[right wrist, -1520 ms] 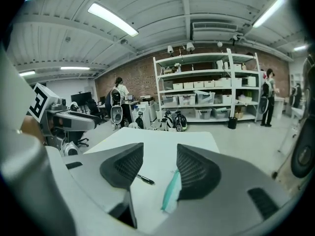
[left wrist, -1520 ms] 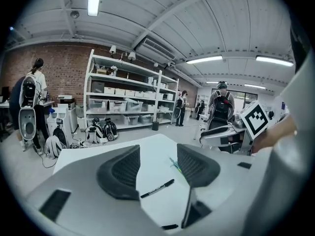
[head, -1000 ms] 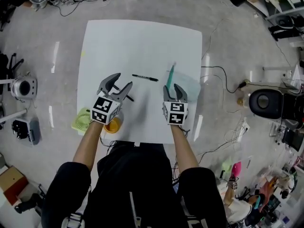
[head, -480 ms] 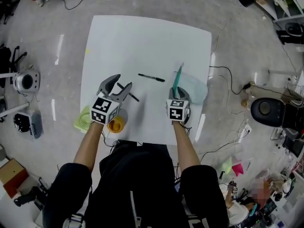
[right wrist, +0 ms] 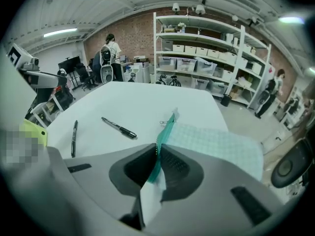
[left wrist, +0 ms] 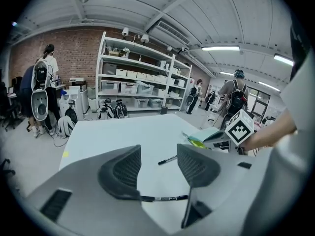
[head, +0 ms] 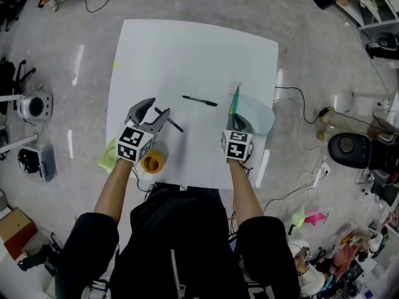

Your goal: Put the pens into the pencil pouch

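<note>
The right gripper (head: 239, 124), tilted down, has just closed its fingers on the mint pouch (head: 257, 116); the left gripper (head: 153, 112) hovers with fingers wide open over a pen (head: 169, 120).

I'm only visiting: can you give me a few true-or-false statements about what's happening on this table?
The right gripper is shut on the zipper edge of the pouch. True; its jaws have just been closing on it.
Both pens are in the pouch. False: the near pen and the far pen lie on the table.
The left gripper is open. True.
The left gripper holds a pen. False: the near pen lies below its open jaws.
</note>
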`<state>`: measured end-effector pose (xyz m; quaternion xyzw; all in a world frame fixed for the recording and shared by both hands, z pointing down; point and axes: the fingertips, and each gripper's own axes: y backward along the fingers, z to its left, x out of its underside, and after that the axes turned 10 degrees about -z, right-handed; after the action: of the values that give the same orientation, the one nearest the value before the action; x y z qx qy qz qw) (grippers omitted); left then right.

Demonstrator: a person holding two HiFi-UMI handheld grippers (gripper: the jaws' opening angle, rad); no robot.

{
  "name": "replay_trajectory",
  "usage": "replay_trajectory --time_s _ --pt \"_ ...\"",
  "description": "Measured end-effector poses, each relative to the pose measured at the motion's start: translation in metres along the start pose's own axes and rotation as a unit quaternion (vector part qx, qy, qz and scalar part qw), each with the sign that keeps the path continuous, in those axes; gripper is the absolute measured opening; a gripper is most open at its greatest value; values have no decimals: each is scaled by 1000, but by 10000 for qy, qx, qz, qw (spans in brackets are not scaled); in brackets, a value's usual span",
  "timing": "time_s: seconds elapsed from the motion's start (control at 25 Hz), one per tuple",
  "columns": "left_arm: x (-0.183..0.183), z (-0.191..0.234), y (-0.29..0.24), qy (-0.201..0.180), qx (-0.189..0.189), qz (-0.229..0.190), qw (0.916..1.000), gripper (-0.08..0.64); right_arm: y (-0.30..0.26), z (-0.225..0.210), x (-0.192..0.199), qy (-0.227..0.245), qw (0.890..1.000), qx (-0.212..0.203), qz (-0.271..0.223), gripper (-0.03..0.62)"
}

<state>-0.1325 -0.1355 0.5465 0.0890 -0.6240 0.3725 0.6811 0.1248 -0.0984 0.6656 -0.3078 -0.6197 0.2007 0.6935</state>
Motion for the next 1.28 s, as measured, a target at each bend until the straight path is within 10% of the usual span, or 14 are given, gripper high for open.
replay_trajectory --time_s 0.44,0.84,1.28 --pt "-5 -15 -14 -1186 538 243 9912 249 15 -14 -20 -360 9985 -145 -378 38" --pt "20 -38 -55 -2711 1625 1066 9427 221 19 -14 -30 -658 9963 -344 -438 38" --pt "84 -34 -97 -2864 2222 2024 9097 189 22 -13 -33 -747 9939 -576 -563 38"
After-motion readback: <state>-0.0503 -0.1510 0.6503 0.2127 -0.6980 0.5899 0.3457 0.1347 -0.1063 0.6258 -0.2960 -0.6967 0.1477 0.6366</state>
